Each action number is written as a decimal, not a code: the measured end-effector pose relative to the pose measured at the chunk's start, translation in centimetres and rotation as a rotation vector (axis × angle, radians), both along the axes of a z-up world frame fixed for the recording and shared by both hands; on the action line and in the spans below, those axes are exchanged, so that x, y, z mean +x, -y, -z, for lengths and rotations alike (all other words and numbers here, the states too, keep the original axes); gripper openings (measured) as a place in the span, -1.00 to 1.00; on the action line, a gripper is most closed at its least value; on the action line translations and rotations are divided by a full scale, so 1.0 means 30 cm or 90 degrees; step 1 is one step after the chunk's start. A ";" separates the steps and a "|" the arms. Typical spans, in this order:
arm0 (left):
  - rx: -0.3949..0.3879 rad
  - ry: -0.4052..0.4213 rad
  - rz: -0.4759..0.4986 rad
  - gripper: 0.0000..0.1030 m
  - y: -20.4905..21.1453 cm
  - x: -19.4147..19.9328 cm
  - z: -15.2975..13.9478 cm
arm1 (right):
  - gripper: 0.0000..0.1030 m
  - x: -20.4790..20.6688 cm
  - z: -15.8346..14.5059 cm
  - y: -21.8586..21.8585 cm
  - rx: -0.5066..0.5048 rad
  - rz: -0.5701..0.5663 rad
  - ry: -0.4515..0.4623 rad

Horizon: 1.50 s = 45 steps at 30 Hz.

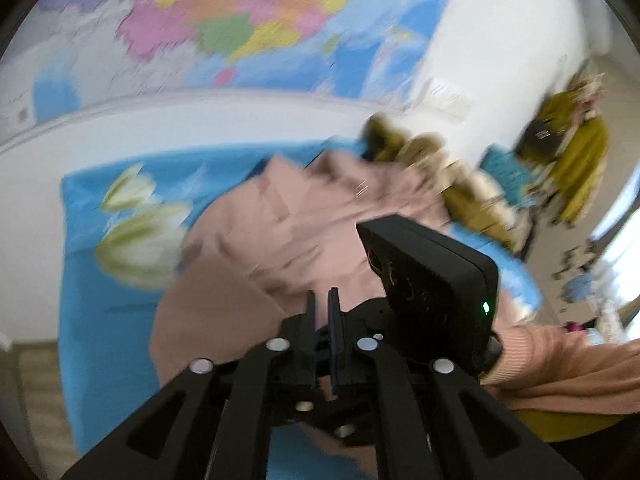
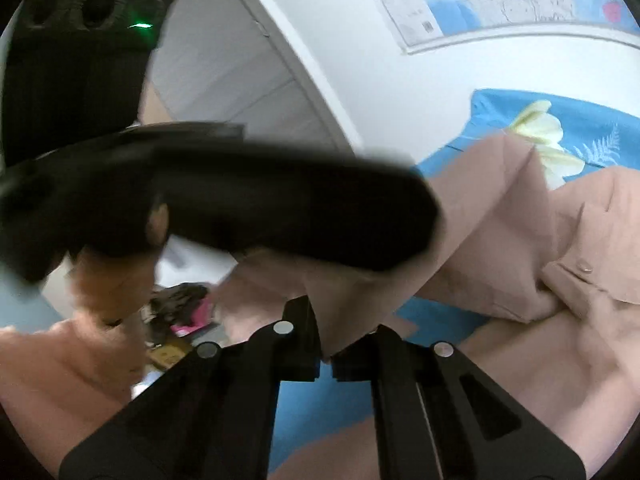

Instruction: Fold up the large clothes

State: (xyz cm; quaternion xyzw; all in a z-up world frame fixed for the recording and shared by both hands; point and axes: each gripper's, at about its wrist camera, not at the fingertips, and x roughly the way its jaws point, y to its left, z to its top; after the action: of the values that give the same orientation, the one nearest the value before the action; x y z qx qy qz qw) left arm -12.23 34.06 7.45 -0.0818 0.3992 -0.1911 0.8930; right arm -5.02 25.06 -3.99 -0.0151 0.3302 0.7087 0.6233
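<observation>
Two claws in play, both nearly closed. Left wrist view: my left claw [image 1: 322, 304] has its pads almost together w/ the pink garment [image 1: 280, 232] right behind and under them; looks like a thin fold is pinched, but blur means I can't tell for sure. Garment lies heaped on the blue floral sheet [image 1: 104, 280], map [image 1: 240, 20] on the wall beyond, mustard clothes [image 1: 472, 200] piled at the far side. Right wrist view: right claw [image 2: 326, 360] is clamped on an edge of the same garment [image 2: 500, 240], cloth running up out of the pads; the other gripper's body crosses the frame. Fabric reads light, soft, floppy, prob. a shirt w/ button placket [image 2: 576, 272]. I'd grab at hems or shoulder seams, not mid-panel, so it hangs flat.
</observation>
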 end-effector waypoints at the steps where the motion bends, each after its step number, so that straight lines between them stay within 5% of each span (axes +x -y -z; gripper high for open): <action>1: -0.028 0.030 0.009 -0.47 -0.003 -0.014 -0.040 | -0.94 0.014 -0.039 0.043 0.005 -0.005 0.008; 3: -0.071 0.105 0.022 0.11 -0.012 -0.059 -0.125 | -0.94 0.065 -0.132 0.154 0.013 0.008 0.015; 6: -0.097 0.180 0.019 0.22 -0.021 -0.097 -0.181 | -0.86 0.192 -0.224 0.334 -0.011 0.038 0.000; 9: -0.072 0.109 -0.003 0.15 0.008 -0.020 -0.093 | -0.49 0.328 -0.210 0.497 -0.064 0.110 -0.031; 10: -0.059 0.088 -0.012 0.14 0.011 0.005 -0.061 | -0.13 0.381 -0.183 0.554 -0.089 0.171 -0.042; 15: 0.036 -0.062 -0.061 0.08 0.068 0.185 0.241 | 0.10 0.481 -0.002 0.723 -0.164 0.329 -0.115; 21: 0.084 -0.120 -0.090 0.02 0.078 0.282 0.395 | 0.77 0.293 0.079 0.725 -0.106 0.287 -0.114; 25: 0.105 -0.106 -0.092 0.03 0.119 0.306 0.398 | 0.73 0.209 0.122 0.662 -0.119 0.264 -0.111; 27: 0.109 -0.101 -0.091 0.03 0.139 0.310 0.394 | 0.42 0.189 0.151 0.612 -0.133 0.261 -0.100; 29: 0.097 -0.101 -0.085 0.03 0.154 0.320 0.393 | -0.55 0.184 0.170 0.595 -0.144 0.238 -0.112; 30: 0.096 -0.099 -0.086 0.03 0.159 0.322 0.389 | -0.86 0.188 0.163 0.610 -0.136 0.230 -0.122; 31: 0.094 -0.097 -0.086 0.03 0.163 0.323 0.384 | -0.96 0.195 0.143 0.637 -0.126 0.232 -0.124; 37: 0.084 -0.077 -0.112 0.04 0.143 0.327 0.334 | -0.96 0.329 -0.122 0.876 -0.083 0.353 -0.022; 40: 0.094 -0.072 -0.138 0.10 0.132 0.350 0.332 | -0.95 0.437 -0.138 0.953 -0.139 0.428 0.003; 42: 0.094 -0.080 -0.138 0.16 0.132 0.367 0.349 | -0.72 0.490 -0.083 0.977 -0.171 0.469 -0.009; 44: 0.125 -0.092 -0.146 0.17 0.142 0.388 0.383 | 0.19 0.501 -0.031 1.005 -0.177 0.492 -0.025; 45: 0.134 -0.100 -0.147 0.22 0.144 0.395 0.400 | 0.28 0.497 -0.004 1.023 -0.169 0.506 -0.024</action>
State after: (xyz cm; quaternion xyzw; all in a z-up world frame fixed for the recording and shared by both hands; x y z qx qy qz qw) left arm -0.38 29.74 -4.54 -0.0480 0.4734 -0.0376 0.8787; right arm 9.88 -5.65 -3.87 0.0464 0.4101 0.3641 0.8349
